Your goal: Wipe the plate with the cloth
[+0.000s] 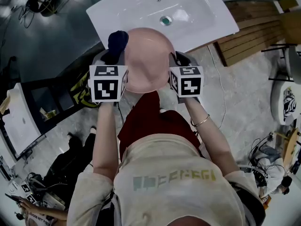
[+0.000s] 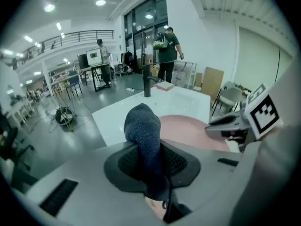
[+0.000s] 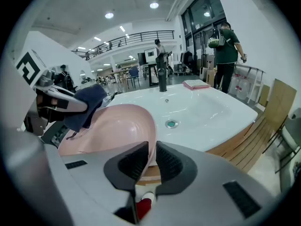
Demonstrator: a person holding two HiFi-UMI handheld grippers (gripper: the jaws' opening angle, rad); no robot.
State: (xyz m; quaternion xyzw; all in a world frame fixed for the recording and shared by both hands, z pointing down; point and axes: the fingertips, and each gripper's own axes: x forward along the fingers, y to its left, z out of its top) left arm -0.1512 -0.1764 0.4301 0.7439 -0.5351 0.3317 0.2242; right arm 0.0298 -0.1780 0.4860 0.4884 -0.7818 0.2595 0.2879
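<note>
1. The right gripper (image 3: 146, 161) has its jaws squeezed shut on the rim of the pink plate (image 3: 115, 128). The thin edge sits between the two pads. The rest of the plate sticks out ahead of this gripper and to its left.
2. The left gripper (image 2: 153, 166) has its jaws shut on the dark blue cloth (image 2: 143, 126). A soft lump of cloth pokes out past the jaws, right by the plate's near edge. I cannot tell if it touches the plate.
3. The plate is up in the air, between the two grippers and just in front of them. The white sink (image 1: 188, 13) is farther ahead, under the plate.
4. The plate looks hard, smooth and shiny, so I think it is slippery and could break if it fell. It is held at one edge only, so a hard push may tip it. The rim is the best place to hold, and the hold should be tight.
5. The cloth looks soft and light and will bend when pushed. Holding it low leaves a fat end for rubbing. Gentle rubs look safest.
</note>
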